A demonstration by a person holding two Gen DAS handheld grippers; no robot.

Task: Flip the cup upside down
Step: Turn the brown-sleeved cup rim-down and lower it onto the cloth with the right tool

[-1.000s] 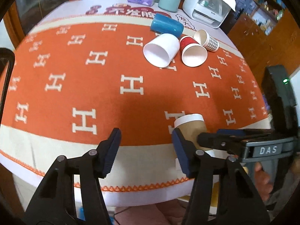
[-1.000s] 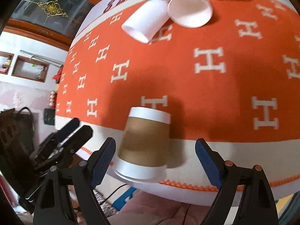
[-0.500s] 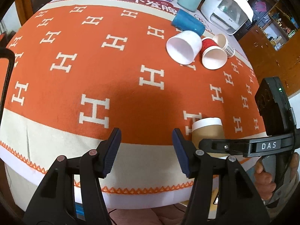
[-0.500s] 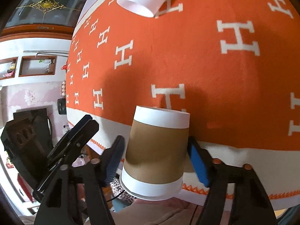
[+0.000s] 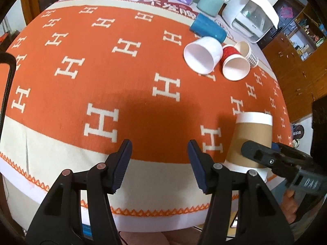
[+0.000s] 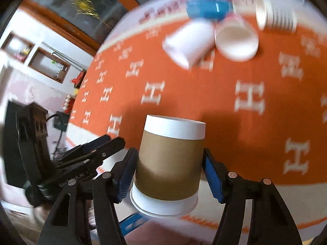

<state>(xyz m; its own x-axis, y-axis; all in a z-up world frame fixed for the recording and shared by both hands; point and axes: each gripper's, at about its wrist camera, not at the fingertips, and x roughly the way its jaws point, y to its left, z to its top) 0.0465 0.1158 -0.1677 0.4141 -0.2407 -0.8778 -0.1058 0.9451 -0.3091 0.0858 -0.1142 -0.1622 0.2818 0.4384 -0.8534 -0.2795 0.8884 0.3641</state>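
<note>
The left gripper (image 5: 159, 163) is hovering over the near edge of the orange tablecloth (image 5: 122, 77), its jaws gaping wide around nothing. To its right, the right gripper (image 6: 169, 171) is pinching the brown paper cup (image 6: 170, 159) by both sides, rim downward, at the cloth's near right edge.
</note>
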